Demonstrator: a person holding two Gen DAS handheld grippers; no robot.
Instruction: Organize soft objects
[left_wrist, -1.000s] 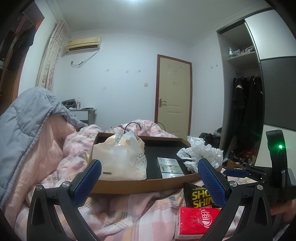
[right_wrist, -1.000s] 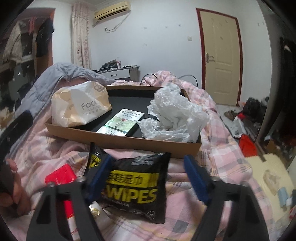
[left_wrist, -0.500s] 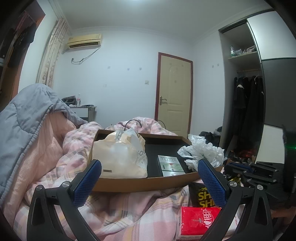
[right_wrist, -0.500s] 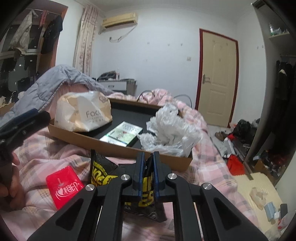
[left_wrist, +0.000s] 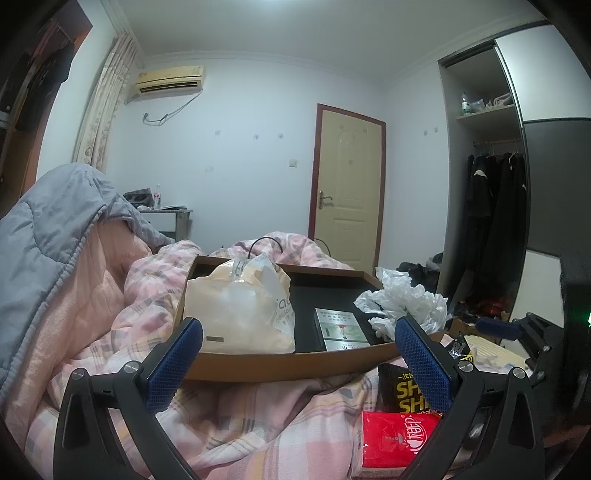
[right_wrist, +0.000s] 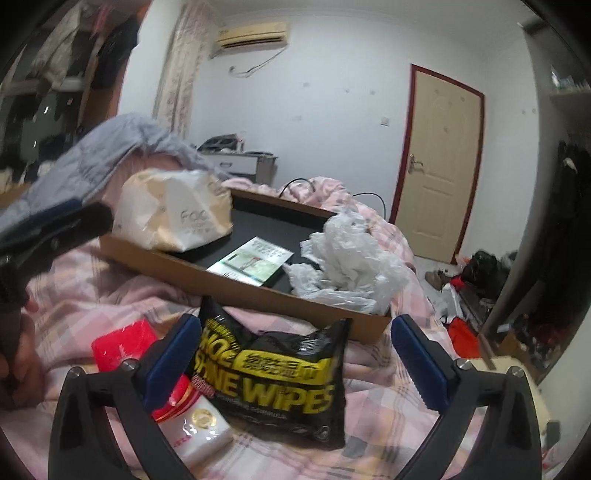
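in the left wrist view the left hand-held gripper (left_wrist: 297, 354) stands spread and empty at lower centre, before the cardboard tray (left_wrist: 295, 363) holding a beige tissue pack (left_wrist: 236, 310), with a red tissue pack (left_wrist: 391, 439) at lower right. in the right wrist view the right hand-held gripper (right_wrist: 295, 350), its jaws just opened wide, frames the black wipes pack (right_wrist: 273, 380) lying on the pink bed cover (right_wrist: 373, 417) at lower centre, pads clear of it.

Right hand-held gripper (right_wrist: 295, 354) apparently reopened wide.

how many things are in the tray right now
3. A beige tissue pack at the tray's left end, a flat green-and-white packet in the middle, and a crumpled white plastic bag at the right end. Smaller things may hide behind them.
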